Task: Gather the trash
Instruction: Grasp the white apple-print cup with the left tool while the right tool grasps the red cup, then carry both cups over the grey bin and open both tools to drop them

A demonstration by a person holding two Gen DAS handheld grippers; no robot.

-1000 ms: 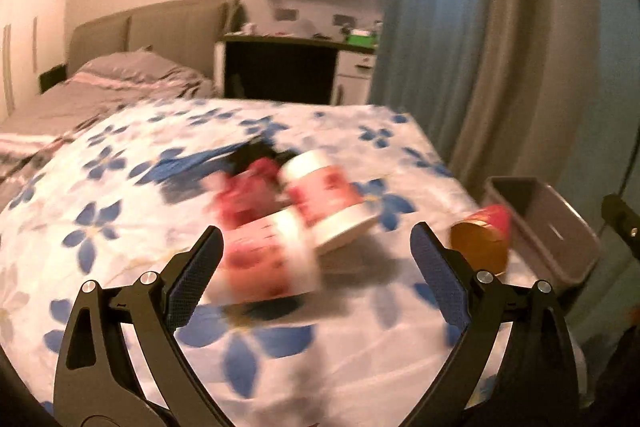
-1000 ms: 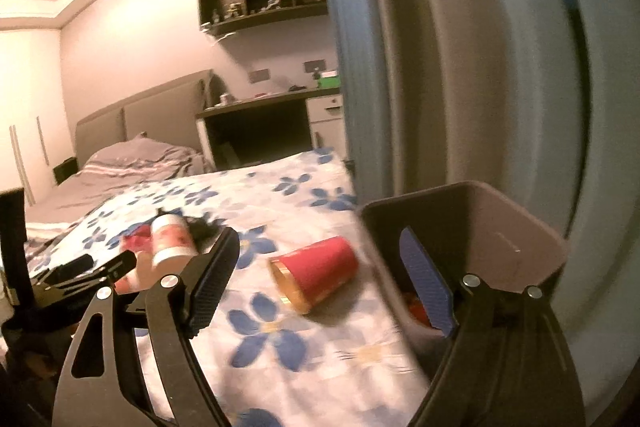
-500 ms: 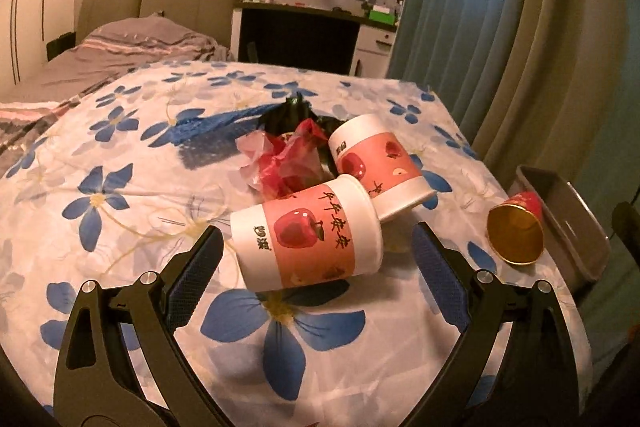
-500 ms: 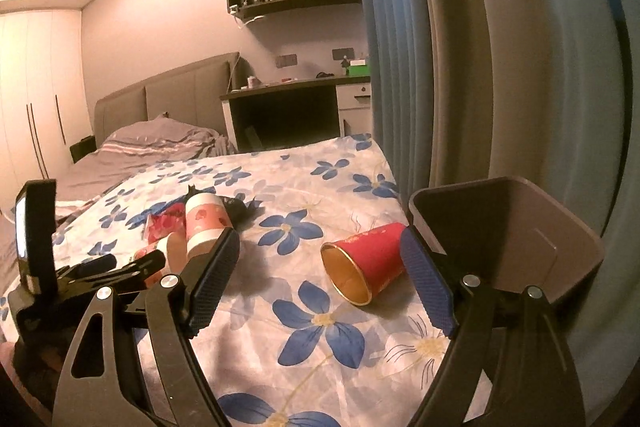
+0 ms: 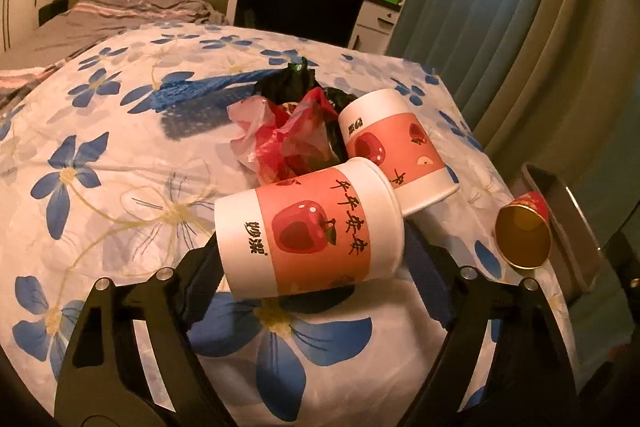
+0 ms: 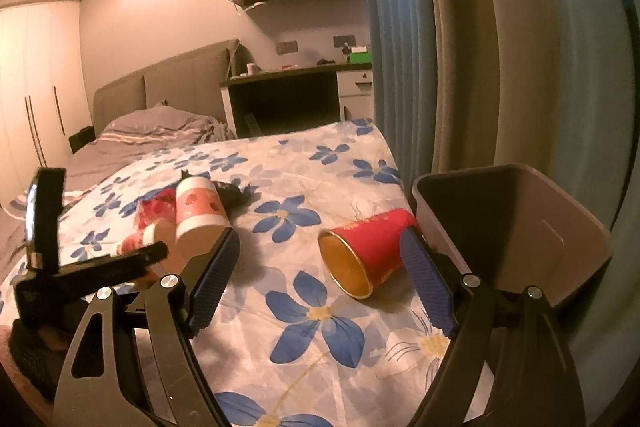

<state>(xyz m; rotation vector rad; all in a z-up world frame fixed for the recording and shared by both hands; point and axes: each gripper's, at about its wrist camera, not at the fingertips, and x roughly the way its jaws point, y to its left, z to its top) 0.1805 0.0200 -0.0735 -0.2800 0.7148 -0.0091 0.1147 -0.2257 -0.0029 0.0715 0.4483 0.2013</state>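
the nearest apple-print cup [image 5: 310, 229] lies on its side on the floral sheet [image 5: 100, 187], between the spread, released fingers of the left gripper [image 5: 316, 275]. a second cup [image 5: 394, 147] and crumpled red bag [image 5: 288, 135] sit at its 12 o'clock. the right gripper [image 6: 320, 279], also spread, brackets a red cup [image 6: 370, 247]; the bin [image 6: 516, 227] stands at 3 o'clock.

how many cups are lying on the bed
3: an apple-print cup between the left tongs, a second apple-print cup behind it, a red cup by the bin.
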